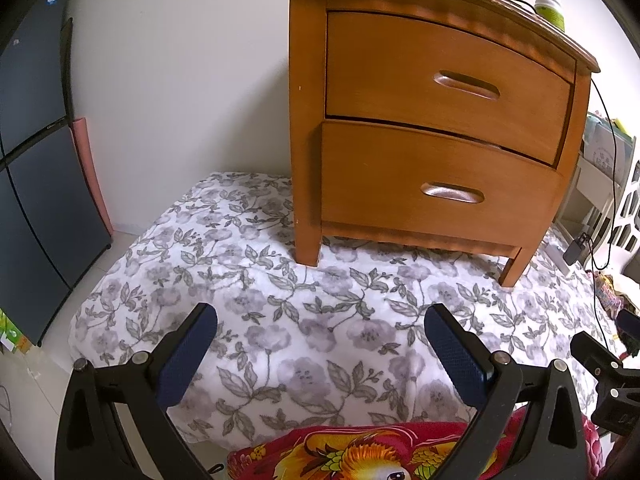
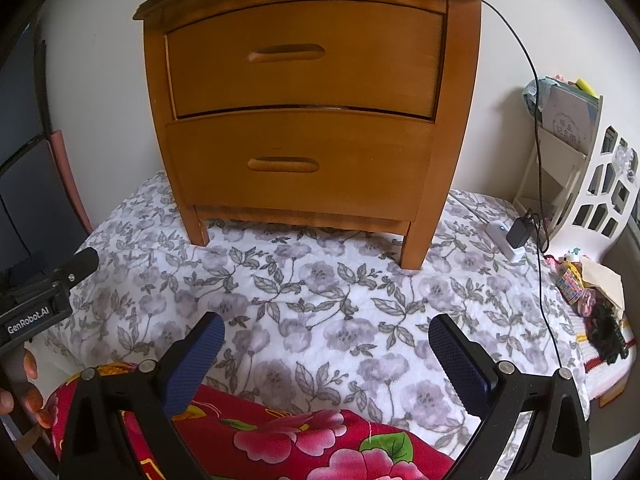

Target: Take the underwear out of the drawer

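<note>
Smooth, faintly glossy wooden nightstand point(image 2: 304, 92) stands on soft matt floral cloth blanket point(image 2: 320, 300); a fleecy red blanket point(image 2: 280, 440) lies nearest.

"GenRobot.AI" is printed on the left hand-held gripper point(image 2: 82, 260).

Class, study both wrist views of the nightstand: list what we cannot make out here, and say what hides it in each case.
- Underwear: unseen in either view; the upper drawer and lower drawer fronts hide their contents.
- Nightstand top: the left view's upper edge cuts off what lies there; the bottle label is too small to read.
- Black cable: its upper end passes behind the nightstand top in the right view.
- Left gripper and right gripper: open, empty.
</note>
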A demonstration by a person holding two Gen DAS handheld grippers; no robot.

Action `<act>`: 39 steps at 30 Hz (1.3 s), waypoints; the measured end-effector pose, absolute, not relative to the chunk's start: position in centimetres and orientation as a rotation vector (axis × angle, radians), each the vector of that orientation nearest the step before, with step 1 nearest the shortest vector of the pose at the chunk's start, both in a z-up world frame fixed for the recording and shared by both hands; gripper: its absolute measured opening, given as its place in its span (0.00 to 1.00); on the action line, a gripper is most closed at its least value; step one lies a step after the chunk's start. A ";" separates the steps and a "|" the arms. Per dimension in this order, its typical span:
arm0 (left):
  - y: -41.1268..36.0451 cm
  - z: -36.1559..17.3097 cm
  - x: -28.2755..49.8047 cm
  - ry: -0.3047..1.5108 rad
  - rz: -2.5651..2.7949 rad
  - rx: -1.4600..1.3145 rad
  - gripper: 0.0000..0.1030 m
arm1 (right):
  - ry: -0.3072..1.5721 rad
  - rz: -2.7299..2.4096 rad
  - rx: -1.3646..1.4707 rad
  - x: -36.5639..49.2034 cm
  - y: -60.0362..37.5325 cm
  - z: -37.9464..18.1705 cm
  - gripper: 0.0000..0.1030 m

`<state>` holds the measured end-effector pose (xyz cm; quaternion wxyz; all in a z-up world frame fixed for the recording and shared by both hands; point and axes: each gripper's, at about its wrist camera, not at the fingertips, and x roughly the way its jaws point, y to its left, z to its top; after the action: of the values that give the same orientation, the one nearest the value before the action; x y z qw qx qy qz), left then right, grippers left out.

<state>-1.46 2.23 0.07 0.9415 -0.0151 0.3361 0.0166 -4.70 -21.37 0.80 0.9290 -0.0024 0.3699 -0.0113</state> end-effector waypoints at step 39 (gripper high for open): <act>2.1 -1.2 0.5 0.757 0.009 -0.033 1.00 | 0.651 0.046 -0.235 3.0 -21.2 6.8 1.00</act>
<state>0.52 2.11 -1.19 0.9291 -0.0162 0.3695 0.0045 3.02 -21.24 6.75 0.9404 -0.1149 0.3192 0.0227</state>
